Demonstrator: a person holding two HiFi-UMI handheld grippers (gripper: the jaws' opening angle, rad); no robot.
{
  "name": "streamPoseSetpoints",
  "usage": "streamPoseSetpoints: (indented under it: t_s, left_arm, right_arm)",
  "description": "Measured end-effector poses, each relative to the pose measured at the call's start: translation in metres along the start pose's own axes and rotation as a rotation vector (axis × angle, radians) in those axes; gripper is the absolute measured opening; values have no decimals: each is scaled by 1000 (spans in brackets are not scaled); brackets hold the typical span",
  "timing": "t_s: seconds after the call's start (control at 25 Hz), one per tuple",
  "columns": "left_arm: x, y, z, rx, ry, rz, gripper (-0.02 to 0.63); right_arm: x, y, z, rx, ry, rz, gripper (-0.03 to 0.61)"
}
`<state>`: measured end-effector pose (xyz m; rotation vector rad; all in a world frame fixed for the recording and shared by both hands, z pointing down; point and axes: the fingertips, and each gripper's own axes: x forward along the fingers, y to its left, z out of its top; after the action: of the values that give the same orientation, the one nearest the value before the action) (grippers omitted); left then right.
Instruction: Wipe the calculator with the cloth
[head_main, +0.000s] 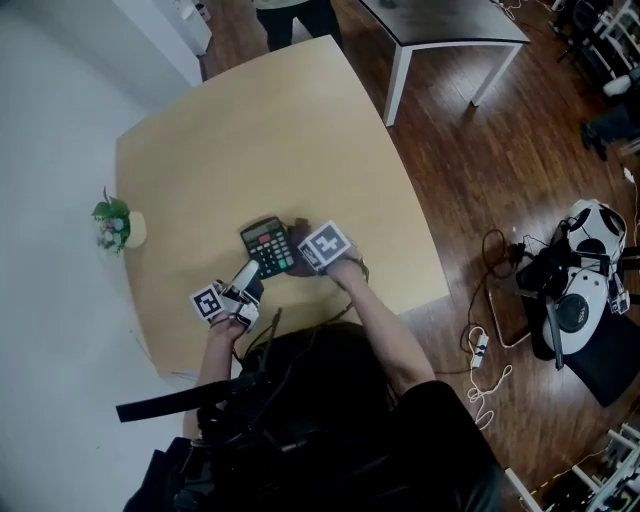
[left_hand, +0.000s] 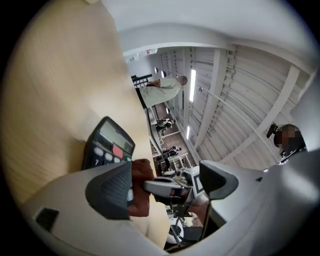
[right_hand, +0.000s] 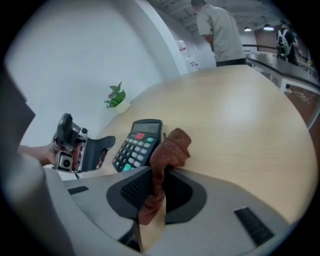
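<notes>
Where the head view looks down on a pale wooden table, a black calculator lies flat near the table's near edge. The left gripper sits just below the calculator's near end, and the right gripper is just beside its right side. A small potted plant stands at the table's left edge, well apart from them. A second table with a dark top and white legs stands on the wood floor beyond

In the left gripper view, the left gripper has its jaws standing wide apart, with neither pad pressing on anything. The calculator shows just past the left-hand pad, display and red key visible. A reddish-brown cloth bunches next to it, and the other gripper's body fills the gap behind

In the right gripper view, the right gripper is clamped on the reddish-brown cloth. The cloth is pinched between the pads, one end hanging below and the other bunched above. That bunched end sits at the right edge of the calculator; whether it touches cannot be told. The left gripper is at the calculator's left, the plant stands farther back, and a person stands beyond the table
</notes>
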<state>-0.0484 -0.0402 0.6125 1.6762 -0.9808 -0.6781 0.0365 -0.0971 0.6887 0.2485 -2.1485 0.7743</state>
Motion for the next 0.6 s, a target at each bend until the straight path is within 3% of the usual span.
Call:
streamPoseSetpoints:
  t_s: [0.12, 0.2, 0.32, 0.48, 0.6]
  left_arm:
    - [-23, 15, 21, 0, -93, 51, 413]
    - [-35, 34, 29, 3, -118, 112, 413]
    - [-42, 63, 32, -27, -135, 183, 413]
    - [-29, 75, 40, -114, -177, 160, 408]
    - [-16, 79, 59, -130, -196, 163, 408]
  right_arm:
    - [-43, -44, -12, -4, -7, -180, 64]
    - [-53, -57, 2, -28, -91, -205, 64]
    - [-29, -41, 11, -40, -126, -101, 64]
    - [19, -7, 10, 8, -60, 35, 64]
    - [38, 7, 28, 34, -47, 96, 63]
